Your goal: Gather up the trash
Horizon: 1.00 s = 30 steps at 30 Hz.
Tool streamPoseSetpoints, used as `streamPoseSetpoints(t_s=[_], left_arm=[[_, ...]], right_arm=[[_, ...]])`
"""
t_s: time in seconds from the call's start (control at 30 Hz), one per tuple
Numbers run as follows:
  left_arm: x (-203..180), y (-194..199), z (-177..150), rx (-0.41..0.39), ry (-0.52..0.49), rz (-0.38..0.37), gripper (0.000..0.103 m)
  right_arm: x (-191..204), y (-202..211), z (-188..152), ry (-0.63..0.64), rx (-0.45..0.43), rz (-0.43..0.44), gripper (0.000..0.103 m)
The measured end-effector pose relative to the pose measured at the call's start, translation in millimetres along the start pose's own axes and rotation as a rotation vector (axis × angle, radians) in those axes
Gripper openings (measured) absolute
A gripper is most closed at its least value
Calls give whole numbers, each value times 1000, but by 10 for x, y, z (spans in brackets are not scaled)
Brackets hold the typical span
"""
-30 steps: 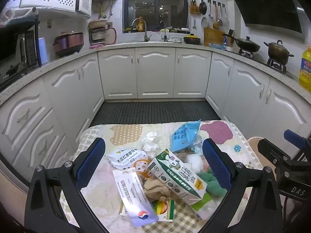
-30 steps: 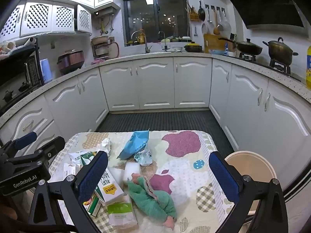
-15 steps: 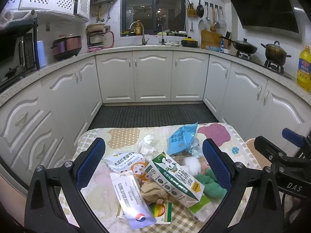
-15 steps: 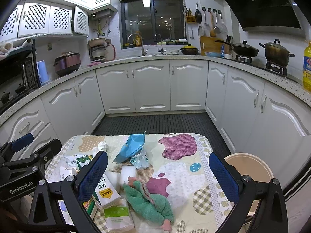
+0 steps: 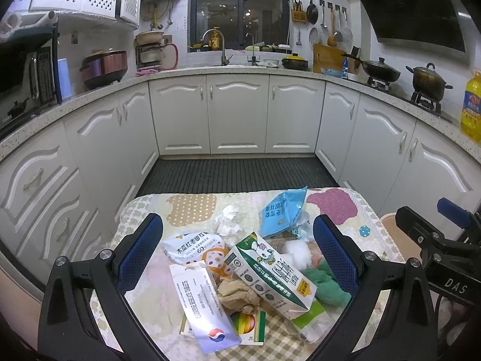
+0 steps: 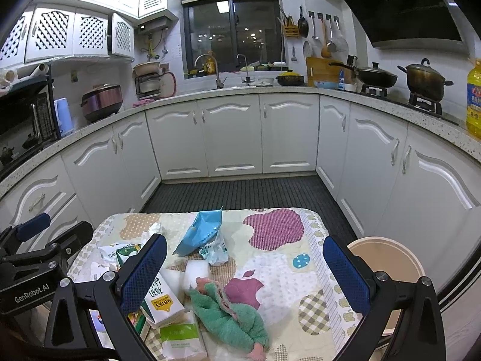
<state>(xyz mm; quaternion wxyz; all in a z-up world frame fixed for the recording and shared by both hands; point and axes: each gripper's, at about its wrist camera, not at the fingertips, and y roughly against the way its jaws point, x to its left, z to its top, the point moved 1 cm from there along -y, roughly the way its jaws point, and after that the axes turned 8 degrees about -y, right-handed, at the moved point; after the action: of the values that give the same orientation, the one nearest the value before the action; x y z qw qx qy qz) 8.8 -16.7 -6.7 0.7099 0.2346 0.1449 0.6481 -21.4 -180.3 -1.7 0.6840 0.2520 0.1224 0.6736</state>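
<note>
Trash lies piled on a small table with a patterned cloth (image 5: 192, 210): a green-and-white carton (image 5: 270, 273), a white snack pouch (image 5: 192, 248), a long white packet (image 5: 201, 303), crumpled brown paper (image 5: 237, 296), a blue bag (image 5: 282, 212), a white tissue (image 5: 227, 224) and a green cloth (image 6: 225, 310). My left gripper (image 5: 237, 255) hovers open above the pile, holding nothing. My right gripper (image 6: 243, 267) also stands open and empty, over the table's right half. A beige bin (image 6: 387, 258) sits on the floor right of the table.
White kitchen cabinets (image 5: 237, 114) curve around a dark ribbed floor mat (image 5: 237, 174) beyond the table. Pots (image 5: 427, 78) and a yellow oil bottle (image 5: 472, 105) stand on the right counter; a cooker (image 5: 103, 67) and a microwave are on the left.
Both grippers have risen and pulled back slightly, so the table and trash sit a little lower in each view. Nothing on the table has moved.
</note>
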Motion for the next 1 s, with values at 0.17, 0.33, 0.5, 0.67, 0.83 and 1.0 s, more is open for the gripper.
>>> streamPoseSetpoints(t_s=[0.17,0.33,0.5,0.67,0.83,1.0], left_arm=[[13,-4,5,-2,-4,2,100],[28,4,8,-8,5,3,100],[37,10,6,-13,5,11,100],[42,21,4,-21,4,16,100],[36,54,-1,-36,3,17,100],[37,58,-4,-41,4,15,100]], right_arm=[[-36,-15,10,-15,-5,-2,103],[-64,-31,17,-31,-4,-8,103],[-57,-19,7,-27,-8,-13,103],[-38,-20,-14,-17,-10,-15,103],[-17,-2,0,-23,-15,-10,103],[-29,4,3,-25,-20,-12,103]])
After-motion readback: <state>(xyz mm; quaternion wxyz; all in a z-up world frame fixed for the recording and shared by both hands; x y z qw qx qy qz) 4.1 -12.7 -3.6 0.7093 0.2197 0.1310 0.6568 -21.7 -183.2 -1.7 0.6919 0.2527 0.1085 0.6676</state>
